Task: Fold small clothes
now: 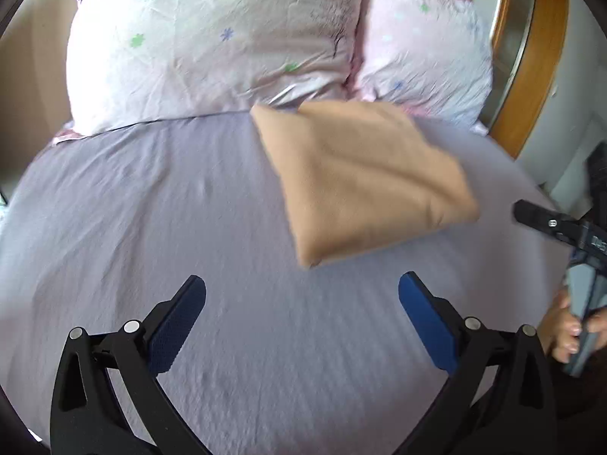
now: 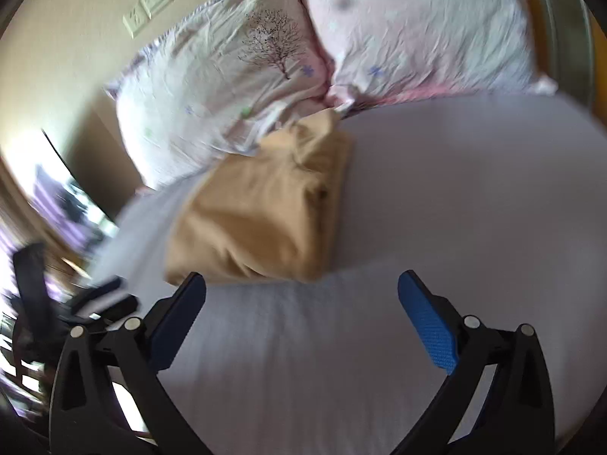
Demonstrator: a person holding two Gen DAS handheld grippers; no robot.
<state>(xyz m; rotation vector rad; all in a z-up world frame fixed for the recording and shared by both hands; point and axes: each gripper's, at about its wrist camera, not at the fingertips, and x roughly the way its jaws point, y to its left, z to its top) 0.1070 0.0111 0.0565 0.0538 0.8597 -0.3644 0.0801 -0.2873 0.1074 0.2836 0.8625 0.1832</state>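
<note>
The tan folded cotton garment (image 1: 364,185) is laid flat on the lilac bedsheet (image 1: 151,208), seemingly finished; both grippers (image 1: 301,303) (image 2: 301,303) are held spread, empty

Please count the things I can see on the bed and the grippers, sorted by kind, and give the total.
Pillows: 2, one with a tree print and one beside it
Folded tan garment: 1
Grippers: 2, the left gripper and the right gripper, both with jaws apart and holding nothing
Total: 5
</note>
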